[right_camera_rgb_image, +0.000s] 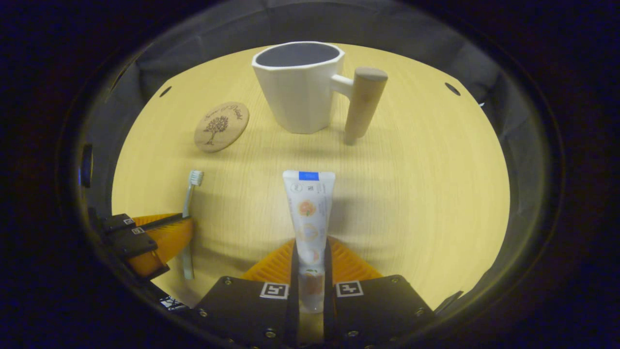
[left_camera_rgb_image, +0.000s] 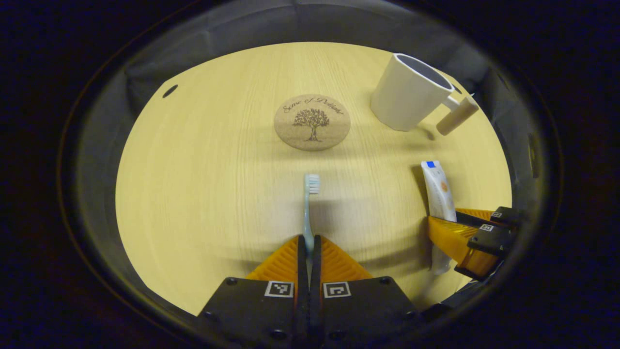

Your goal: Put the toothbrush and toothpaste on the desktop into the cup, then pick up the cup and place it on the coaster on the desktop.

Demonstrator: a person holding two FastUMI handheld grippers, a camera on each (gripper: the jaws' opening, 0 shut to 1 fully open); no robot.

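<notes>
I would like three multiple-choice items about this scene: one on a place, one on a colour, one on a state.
1. What lies between the left tool's fingers?
A. toothbrush B. coaster C. cup

2. What colour is the cup's body?
A. red B. white C. green

3. How is the cup now?
A. on the coaster B. tipped over C. upright on the desktop, empty

Key: 1 A, the left tool is closed on the toothbrush. 2 B, the cup is white. 3 C, it stands beside the coaster on the desktop; the right tool grips the toothpaste.
</notes>
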